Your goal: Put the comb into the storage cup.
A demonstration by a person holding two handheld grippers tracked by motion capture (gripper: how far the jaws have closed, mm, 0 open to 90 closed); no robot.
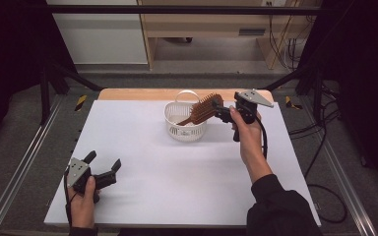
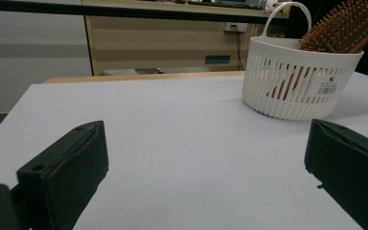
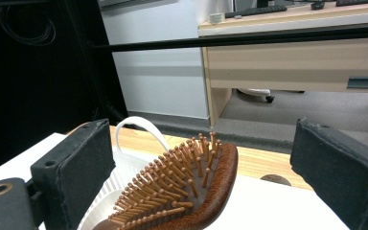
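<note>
The right claw [image 1: 220,111] is held above the far part of the surface [image 1: 177,177], just beside the white basket [image 1: 185,129]. Its two black jaws are spread wide apart and they pinch nothing. In the right gripper view the head of the wooden hairbrush [image 3: 187,194] lies between the jaws but does not touch any of them, with the bristles turned up and toward the left jaw. The hairbrush [image 1: 200,111] stands tilted in the basket: its handle end is down inside, and its head leans out over the rim on the side of the right claw. The basket has slotted walls and a thin arched handle at its far side, and it stands on the white surface near the far edge.

The left claw [image 1: 103,164] rests low at the near left corner of the surface, well apart from the basket. Its jaws are also spread and hold nothing
</note>
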